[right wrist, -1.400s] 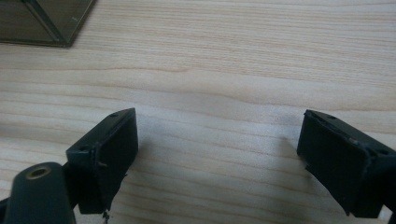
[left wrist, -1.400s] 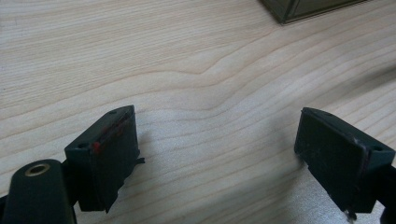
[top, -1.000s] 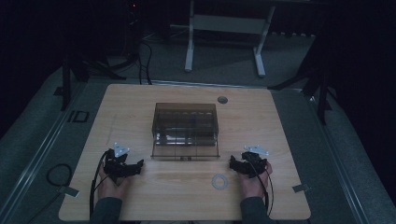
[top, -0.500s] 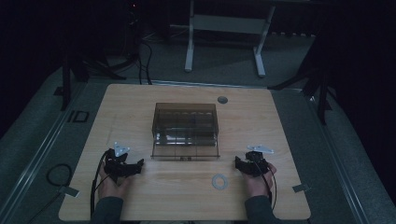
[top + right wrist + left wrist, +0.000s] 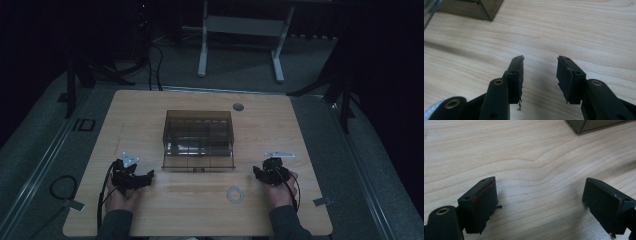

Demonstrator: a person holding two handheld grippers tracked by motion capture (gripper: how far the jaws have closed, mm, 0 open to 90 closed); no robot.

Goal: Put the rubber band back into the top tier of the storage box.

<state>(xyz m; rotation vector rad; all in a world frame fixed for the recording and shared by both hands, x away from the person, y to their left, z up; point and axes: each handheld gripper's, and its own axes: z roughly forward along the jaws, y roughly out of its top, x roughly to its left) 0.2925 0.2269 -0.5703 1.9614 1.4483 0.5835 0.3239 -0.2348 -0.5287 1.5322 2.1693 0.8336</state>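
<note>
Two claws rest low on the wooden surface (image 5: 150,115), one on each side of a smoky see-through plastic box (image 5: 199,139) that stands in the middle, a little farther from the person than either hand. Left claw (image 5: 134,179) sits by the box's near left corner, right claw (image 5: 265,172) off its near right corner, and both stand apart from it, touching nothing. The box runs long from left to right, its long front wall facing the person, so it lies ahead and inward of each claw; the two look about equally near. A small pale ring (image 5: 234,193) lies flat on the surface nearer the right hand (image 5: 280,192).

From above, the box shows inner dividers, but whether anything lies inside I cannot tell. Left gripper view shows what the high view blurs: the left claw (image 5: 540,200) is spread wide, released, bare wood grain between its jaws and a box corner (image 5: 596,125) up at the right. Right gripper view shows the right claw (image 5: 540,75) parted more narrowly, also holding nothing, the box corner (image 5: 471,8) up at the left.
</note>
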